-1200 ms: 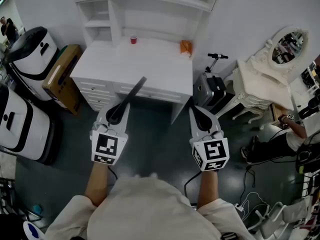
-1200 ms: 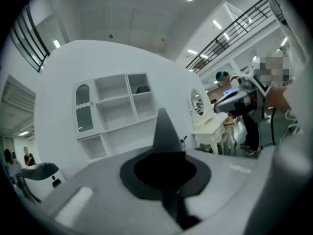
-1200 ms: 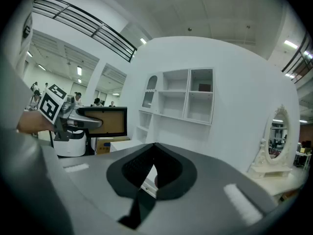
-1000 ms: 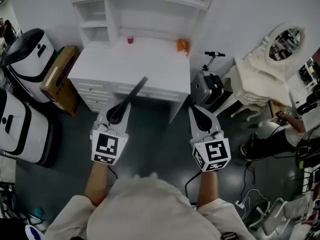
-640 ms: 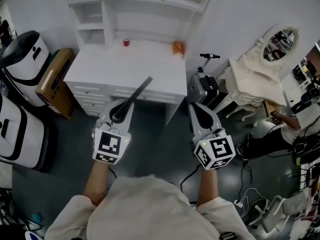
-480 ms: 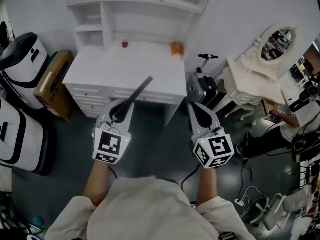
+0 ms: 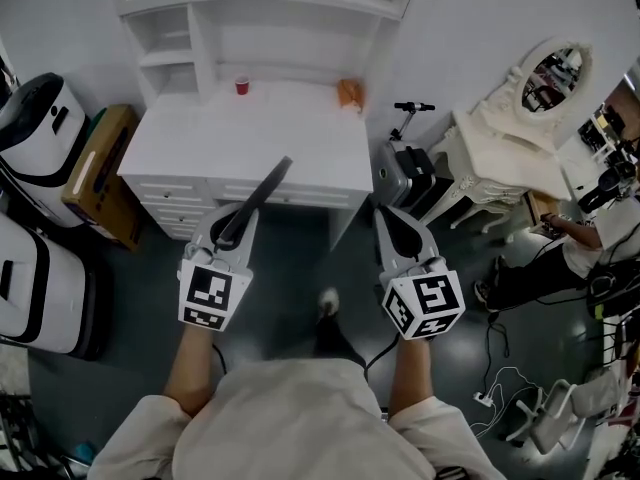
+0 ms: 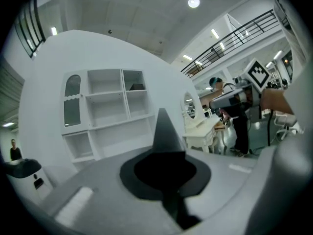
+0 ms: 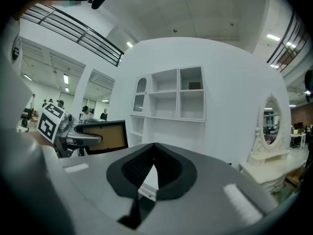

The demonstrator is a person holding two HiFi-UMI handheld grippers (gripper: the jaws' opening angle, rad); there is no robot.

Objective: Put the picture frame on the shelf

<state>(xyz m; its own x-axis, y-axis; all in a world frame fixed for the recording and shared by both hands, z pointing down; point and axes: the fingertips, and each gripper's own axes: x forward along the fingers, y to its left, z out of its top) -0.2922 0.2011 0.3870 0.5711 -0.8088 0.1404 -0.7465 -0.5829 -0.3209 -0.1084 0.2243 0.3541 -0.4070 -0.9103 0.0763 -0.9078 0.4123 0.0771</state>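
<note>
Both my forearms reach forward side by side, each hand-held gripper pointing about level at the white counter (image 7: 300,138), marker cubes facing up. The left hand-held gripper (image 7: 240,220) is clenched on the frame (image 7: 265,186), gripping it at its near end. The frame juts forward and to the right from the jaws, edge-on from above, its far end showing against the counter's front edge. The right gripper view shows it from the side, a black rim around a tan panel (image 9: 102,136), clear of the shelf. The right hand-held gripper (image 7: 383,211) is closed, its pad tips meeting with nothing between them, and it is well apart from the frame. The shelf (image 7: 290,28) rises from the back of the counter. Its open compartments look bare, apart from one small dark thing (image 9: 194,85) in an upper compartment. On the counter stand a red cup (image 7: 241,85) and an orange thing (image 7: 348,93), both near the back.
</note>
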